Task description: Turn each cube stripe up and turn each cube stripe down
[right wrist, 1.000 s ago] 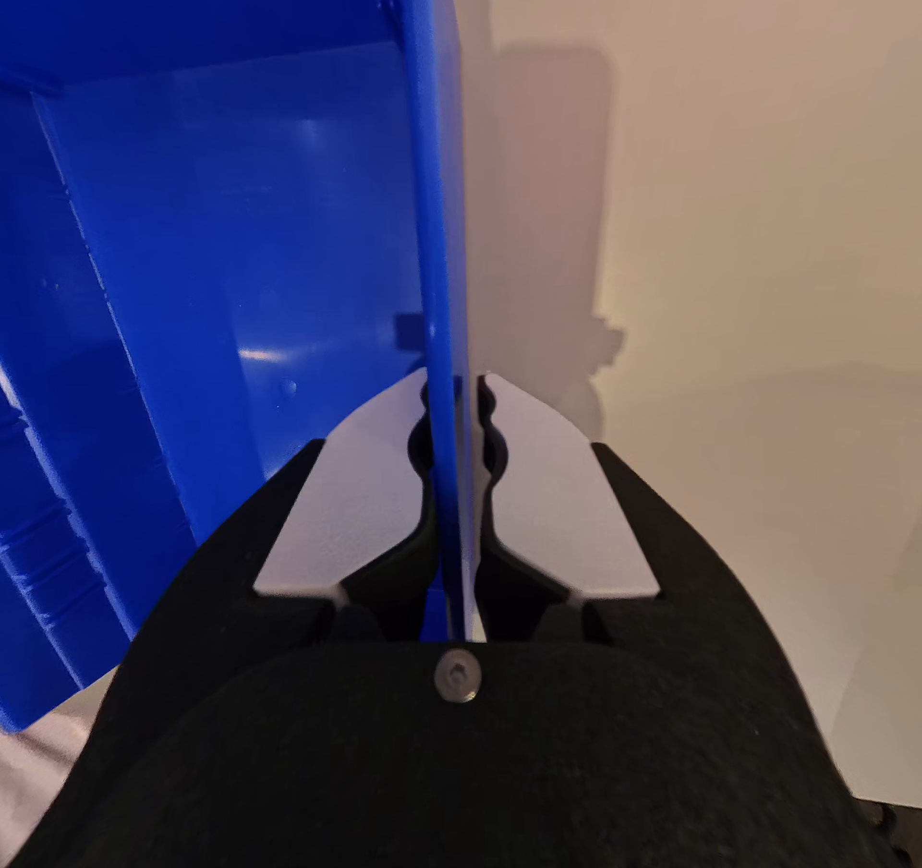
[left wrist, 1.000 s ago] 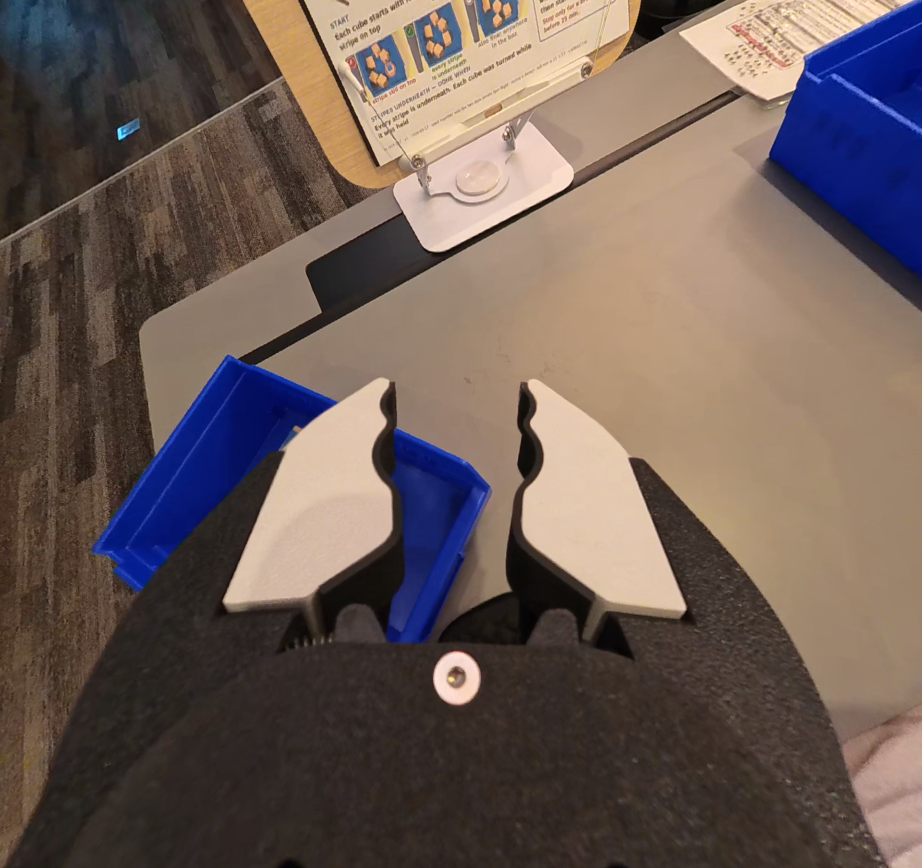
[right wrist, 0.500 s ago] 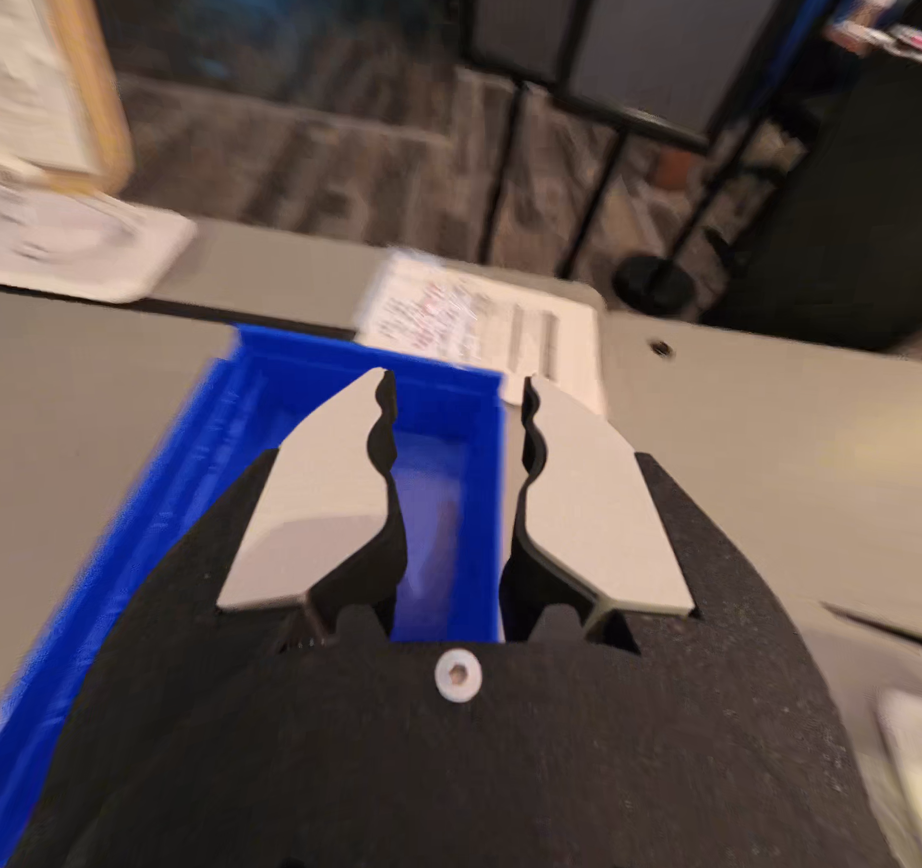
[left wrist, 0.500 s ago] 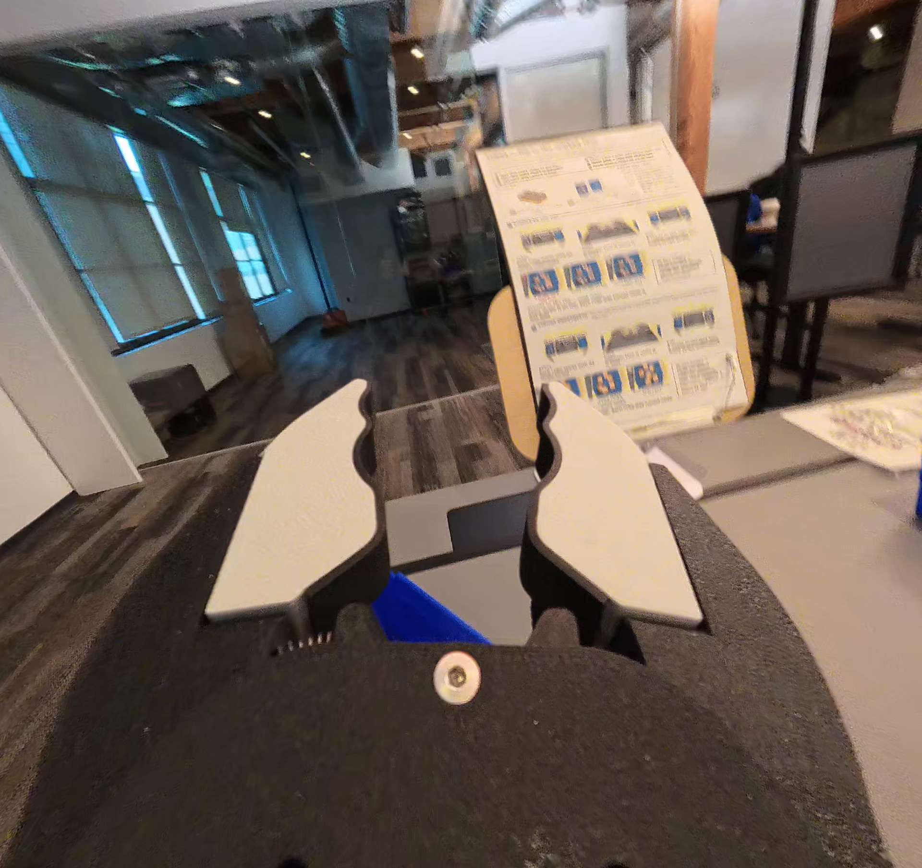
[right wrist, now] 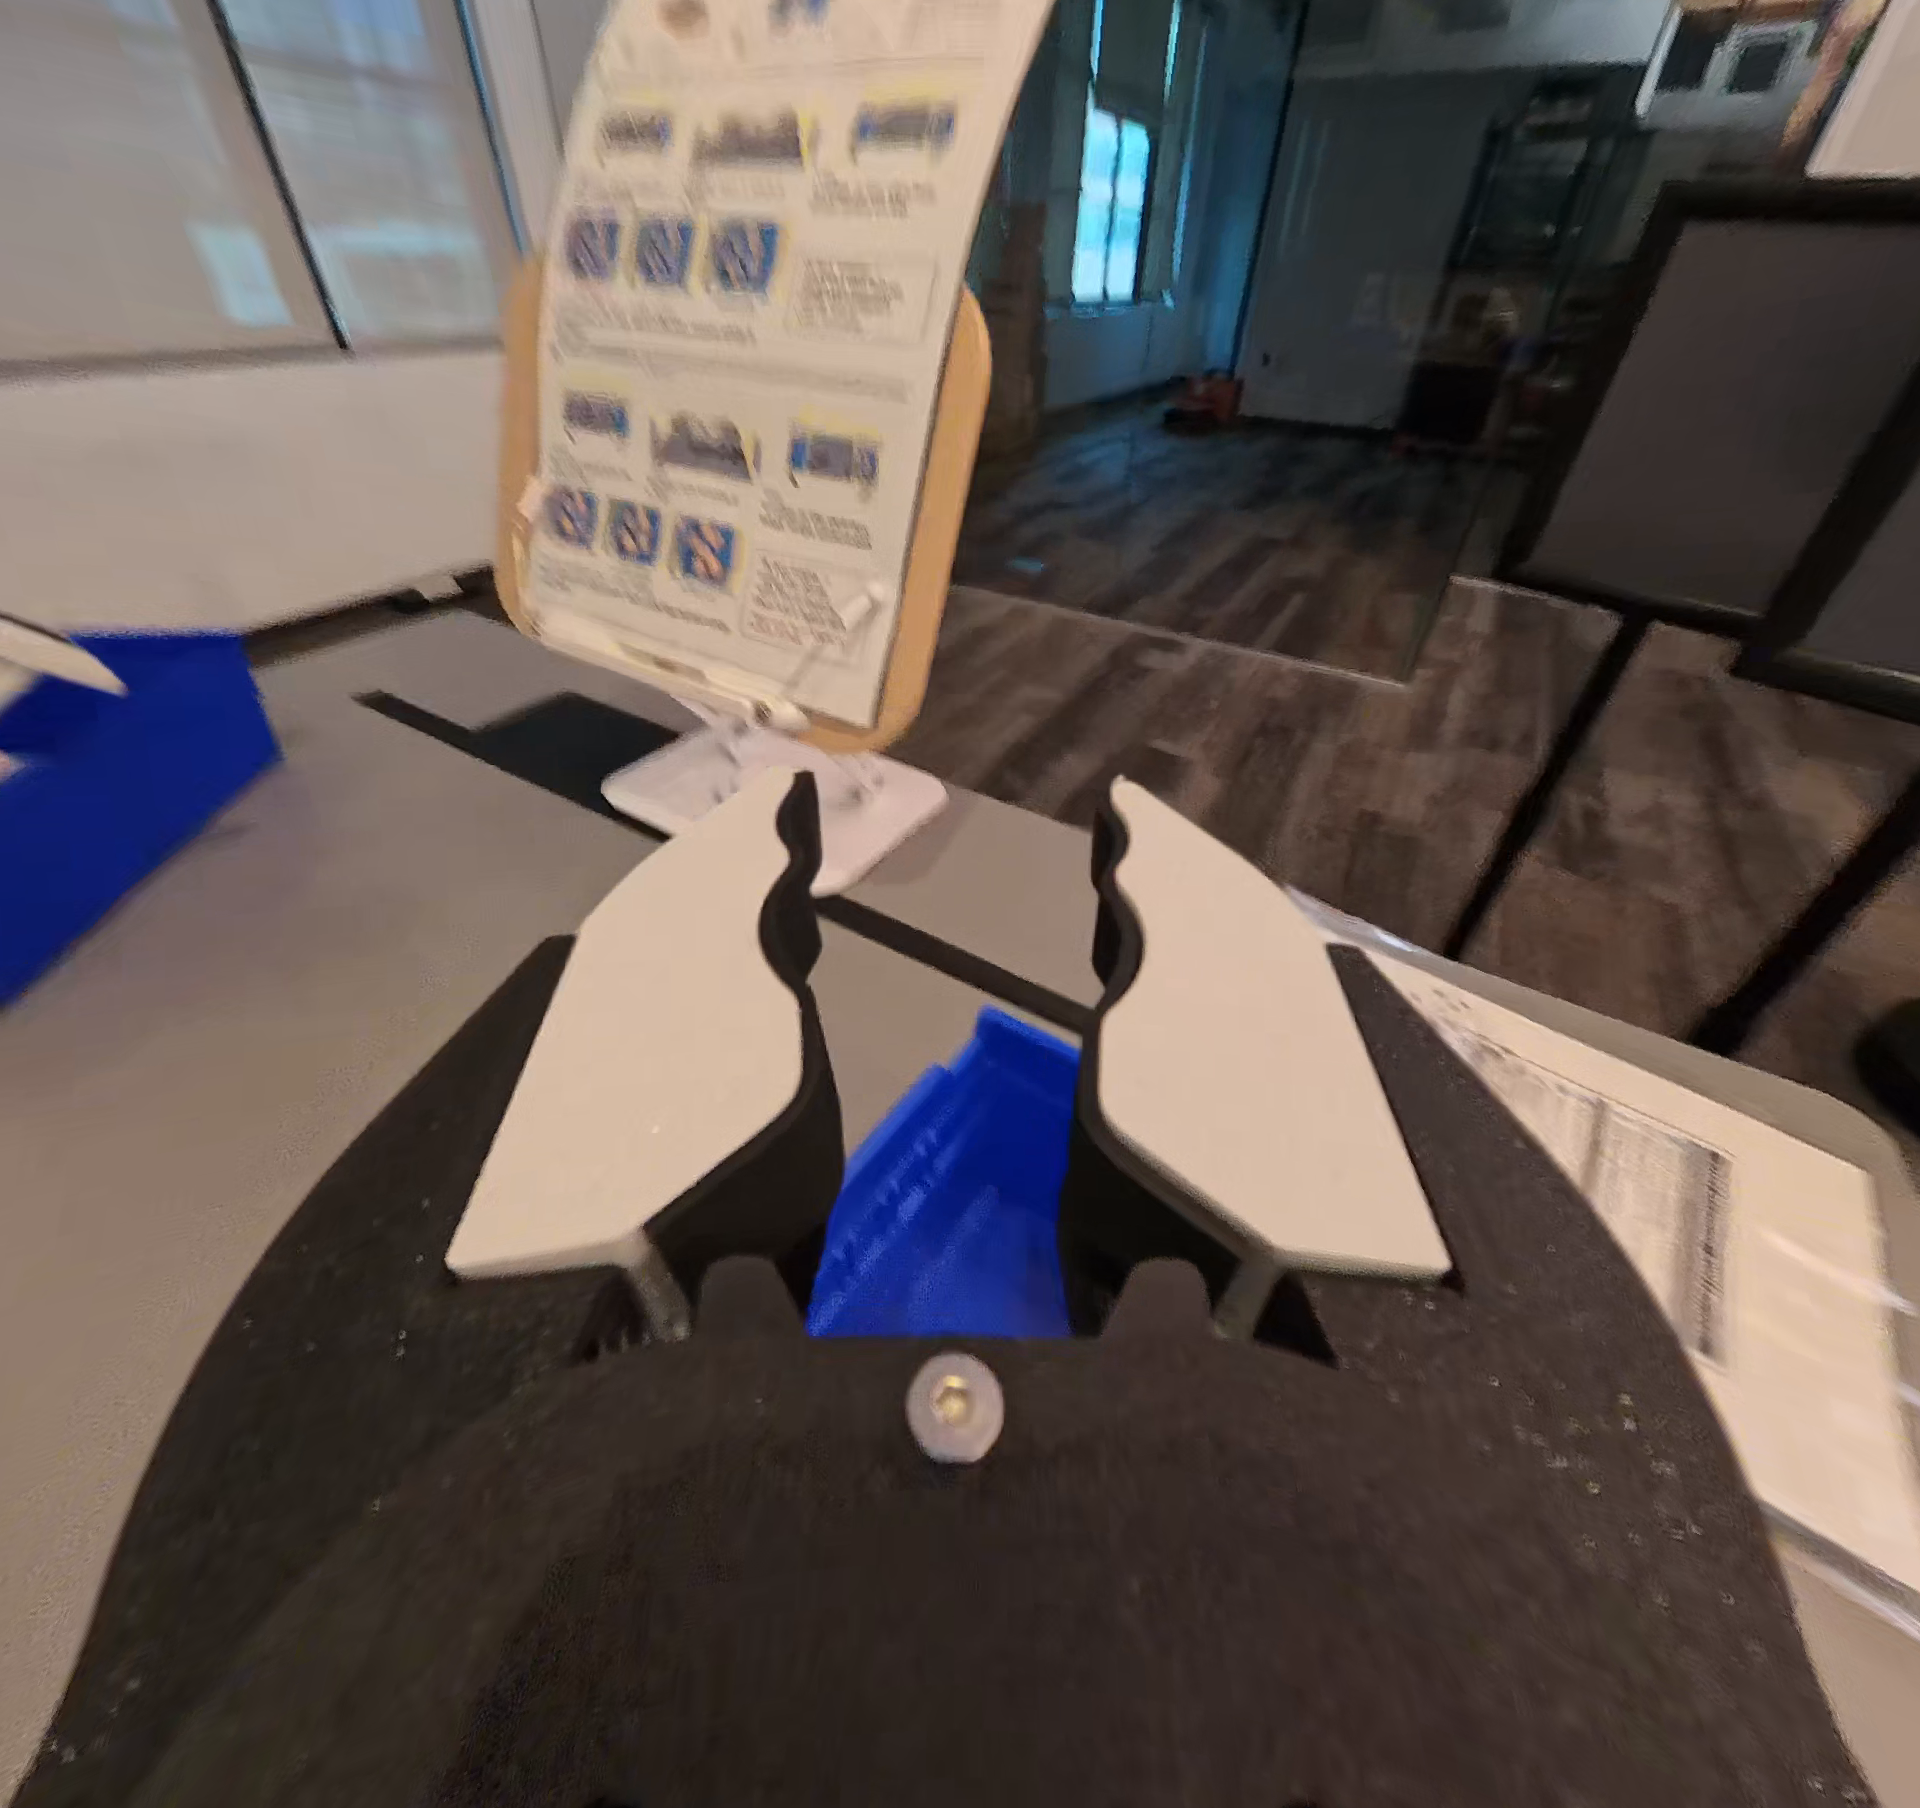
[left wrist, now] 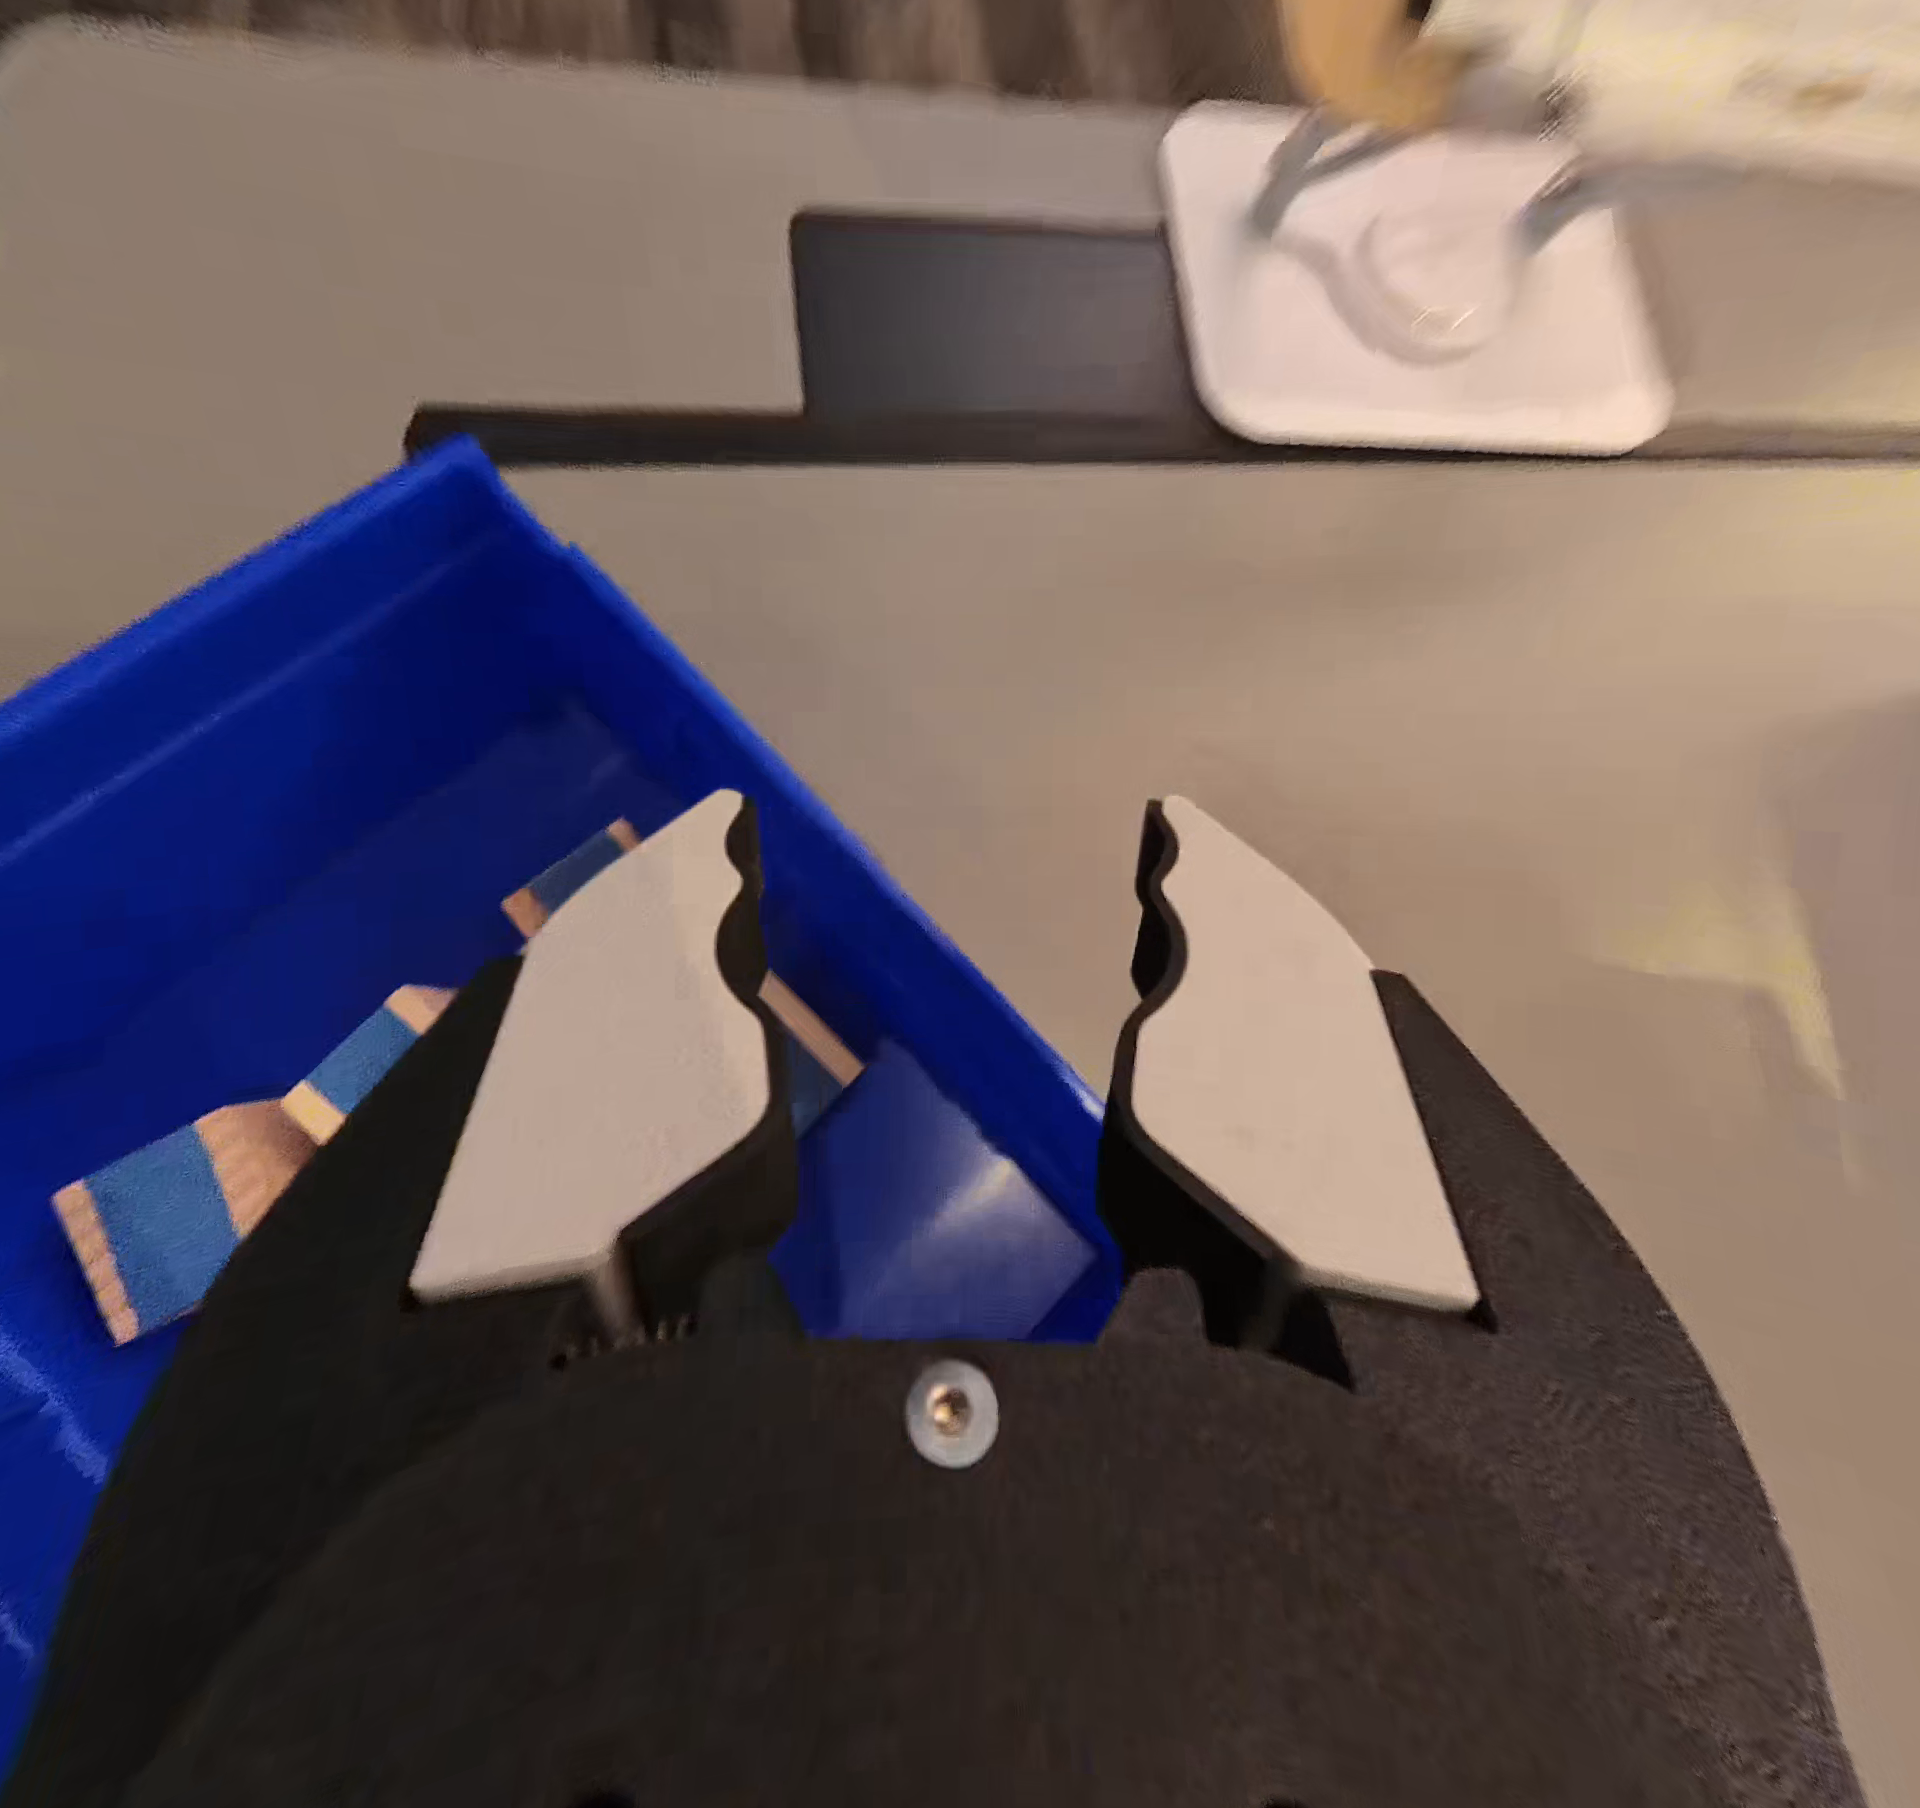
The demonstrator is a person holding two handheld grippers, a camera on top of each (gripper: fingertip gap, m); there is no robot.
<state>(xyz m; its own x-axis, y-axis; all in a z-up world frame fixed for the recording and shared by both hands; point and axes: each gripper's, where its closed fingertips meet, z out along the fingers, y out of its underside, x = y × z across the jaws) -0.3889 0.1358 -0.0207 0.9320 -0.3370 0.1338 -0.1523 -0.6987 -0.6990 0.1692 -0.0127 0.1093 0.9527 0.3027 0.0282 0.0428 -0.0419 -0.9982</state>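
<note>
Left gripper (left wrist: 945, 813) wide apart, empty, hovering over the near corner of the blue bin (left wrist: 727, 719); likely lining up a pick. Wooden cubes (left wrist: 166, 1228) lie inside, blue stripes up, partly hidden by the left finger. Right gripper (right wrist: 951, 802) also wide, empty, raised above a second blue bin (right wrist: 956, 1187), aimed at the instruction sheet (right wrist: 758, 304), so apparently idle.

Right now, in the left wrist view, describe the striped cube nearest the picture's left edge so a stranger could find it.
Start at the blue bin on the grey table. Inside it, wooden cubes lie beside the open left gripper. The wanted cube lies farthest left, fully clear of the gripper's body, with a broad blue stripe on its upward face.
</note>
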